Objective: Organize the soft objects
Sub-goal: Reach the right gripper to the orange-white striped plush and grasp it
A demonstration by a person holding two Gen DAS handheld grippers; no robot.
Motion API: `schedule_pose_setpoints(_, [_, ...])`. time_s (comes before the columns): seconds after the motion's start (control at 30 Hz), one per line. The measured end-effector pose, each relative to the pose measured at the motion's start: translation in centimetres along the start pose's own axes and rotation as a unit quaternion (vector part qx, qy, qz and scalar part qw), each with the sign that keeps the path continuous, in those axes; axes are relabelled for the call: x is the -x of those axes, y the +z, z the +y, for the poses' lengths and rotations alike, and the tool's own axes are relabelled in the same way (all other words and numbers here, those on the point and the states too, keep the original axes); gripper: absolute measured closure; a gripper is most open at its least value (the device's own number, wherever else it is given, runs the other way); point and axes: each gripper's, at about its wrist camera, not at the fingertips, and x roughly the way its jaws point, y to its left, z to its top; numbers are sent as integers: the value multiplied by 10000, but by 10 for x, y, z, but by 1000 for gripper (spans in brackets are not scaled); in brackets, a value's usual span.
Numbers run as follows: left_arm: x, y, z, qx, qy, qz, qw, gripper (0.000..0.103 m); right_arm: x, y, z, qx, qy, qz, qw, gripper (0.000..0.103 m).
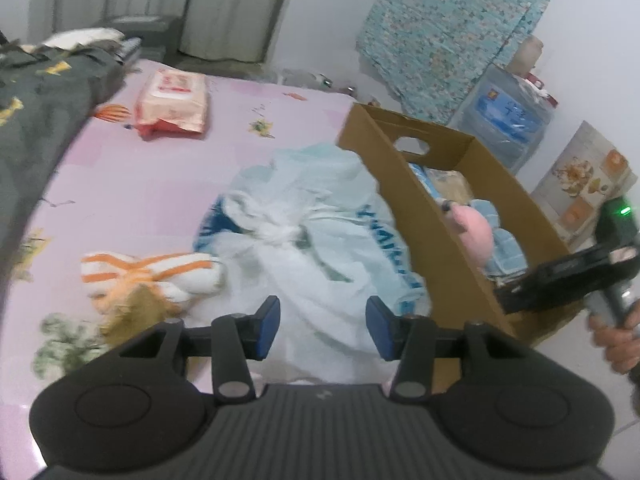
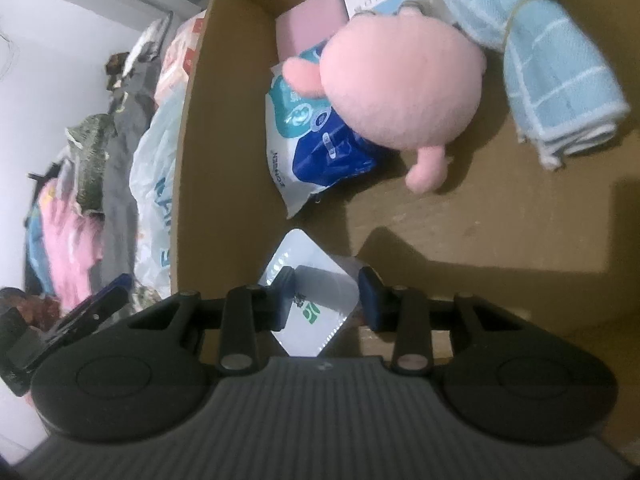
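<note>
Right wrist alone shows packet (image 2: 316,304) (white).

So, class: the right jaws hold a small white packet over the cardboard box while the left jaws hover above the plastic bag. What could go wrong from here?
1. The small white packet sits cornerwise between the right gripper's jaws, so it may twist or slip out.
2. The thin plastic bag is crumpled; the left gripper might pinch only a fold.
3. The bag lies against the cardboard box, so tugging it could shift the box.
</note>
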Motion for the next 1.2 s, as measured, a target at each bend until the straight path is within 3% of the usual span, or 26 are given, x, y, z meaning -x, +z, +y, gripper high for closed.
schedule_pose_setpoints(0.07, [9, -2, 9, -25, 148, -67, 9999, 51, 22, 0, 16, 235, -192, -387, 9988, 51])
schedule_pose_setpoints(0.13, [17, -3, 18, -44, 295, -122, 9995, 51, 30, 1, 23, 319, -228, -556, 9977, 45])
schedule_pose_setpoints(0.17, [21, -5, 23, -62, 387, -162, 9991, 51, 46, 3, 42, 561, -316, -913, 9937, 43])
schedule_pose_setpoints(0.23, [30, -8, 31, -132, 627, -272, 9976, 50, 51, 4, 49, 660, -332, -1038, 9919, 42])
schedule_pose_setpoints(0.27, [33, -9, 35, -158, 739, -315, 9966, 49, 58, 4, 72, 884, -259, -1245, 9879, 42])
schedule_pose_setpoints(0.4, [40, -15, 52, -128, 1041, -318, 9940, 47, 57, 4, 108, 1274, 90, -1327, 9829, 41])
schedule_pose_setpoints(0.47, [40, -20, 61, -88, 1194, -280, 9924, 47, 39, 2, 151, 1806, 442, -1160, 9757, 39])
schedule_pose_setpoints(0.57, [38, -26, 68, -147, 1449, -219, 9891, 47, 22, 3, 179, 2188, 580, -972, 9692, 35])
schedule_pose_setpoints(0.7, [36, -34, 78, -142, 1583, -123, 9872, 47, -26, 2, 234, 2937, 629, -412, 9529, 35])
schedule_pose_setpoints(0.73, [35, -36, 81, -132, 1584, -110, 9872, 47, -50, 1, 257, 3259, 654, -119, 9431, 35])
schedule_pose_setpoints(0.83, [32, -37, 89, -77, 1659, -76, 9861, 47, -75, 2, 277, 3492, 627, 97, 9349, 35])
schedule_pose_setpoints(0.87, [31, -36, 92, -40, 1646, -85, 9863, 47, -102, 4, 295, 3760, 477, 288, 9249, 36])
schedule_pose_setpoints(0.93, [28, -30, 96, 35, 1563, -151, 9876, 48, -123, 7, 307, 3869, 351, 453, 9204, 36])
schedule_pose_setpoints(1.07, [11, -14, 105, 253, 1204, -153, 9923, 48, -167, 18, 322, 3829, 277, 924, 9187, 40])
schedule_pose_setpoints(1.2, [-14, -1, 121, 684, 878, 107, 9937, 48, -213, 27, 333, 3754, 178, 1323, 9172, 40])
